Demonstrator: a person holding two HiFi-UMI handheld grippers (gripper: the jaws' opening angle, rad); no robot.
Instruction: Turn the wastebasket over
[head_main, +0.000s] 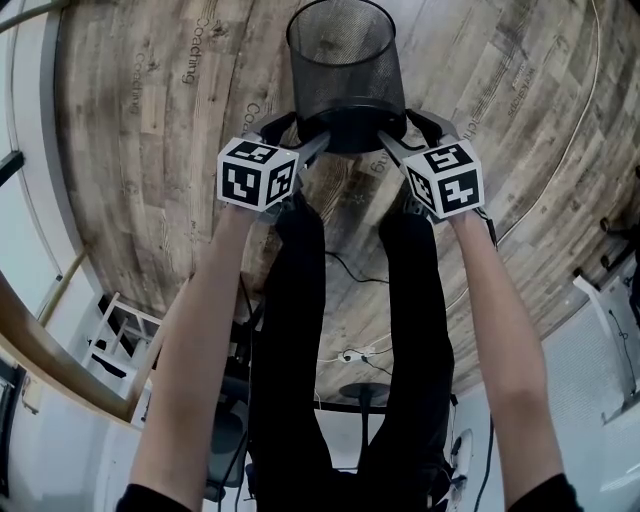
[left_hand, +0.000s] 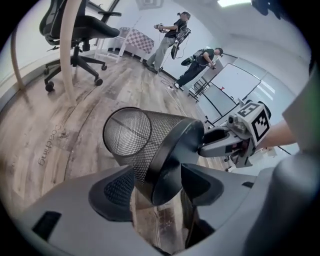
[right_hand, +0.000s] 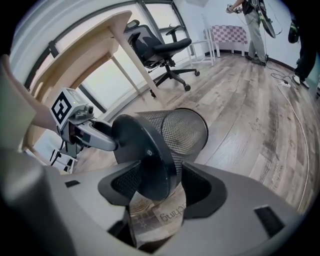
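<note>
A black wire-mesh wastebasket (head_main: 345, 70) is tipped over above the wooden floor, its mouth pointing away from me and its solid base toward me. My left gripper (head_main: 297, 135) clamps the left edge of the base, one jaw on the mesh wall and the other on the base plate. My right gripper (head_main: 410, 132) clamps the right edge in the same manner. In the left gripper view the wastebasket (left_hand: 150, 140) fills the gap of the left gripper (left_hand: 155, 187), and the right gripper (left_hand: 225, 142) reaches in from the far side. The right gripper view shows the wastebasket (right_hand: 175, 135) in the right gripper (right_hand: 155, 187).
A black office chair (right_hand: 160, 47) stands by a light wooden table (right_hand: 100, 35) off to one side. Two people (left_hand: 170, 35) are at the far end of the room. A thin cable (head_main: 560, 170) runs over the floor at right. My legs (head_main: 350, 330) are below the basket.
</note>
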